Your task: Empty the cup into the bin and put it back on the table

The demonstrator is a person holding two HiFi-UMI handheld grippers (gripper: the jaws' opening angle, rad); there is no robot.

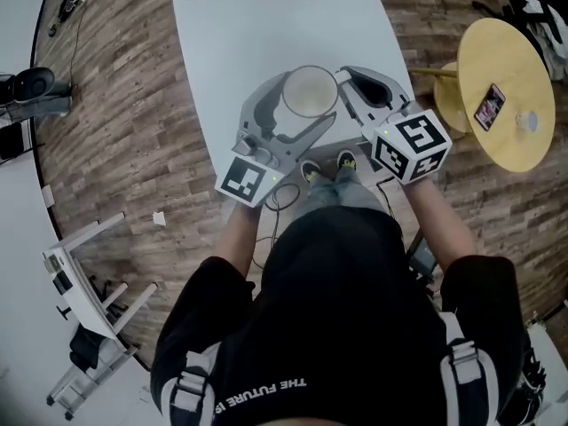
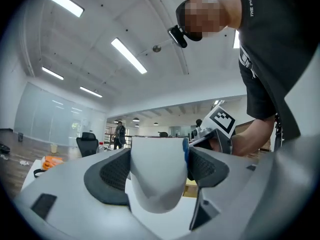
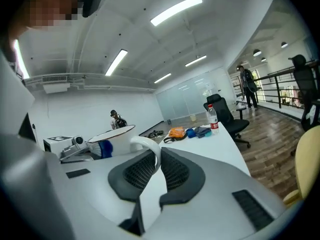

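Left gripper (image 1: 282, 121): clenched on the body of the cup (image 1: 309, 91), one pad on each side.
Right gripper (image 3: 156, 159): pinched on the cup's handle (image 3: 149, 145), close beside the left gripper.
Cup position: upright with its mouth up, held between both grippers over the near end of the table (image 1: 266, 25). The handle points to the person's right.
Bin: not in any view, so which way to carry the cup is unknown.
Unclear: what the cup contains, and whether its base touches the table.
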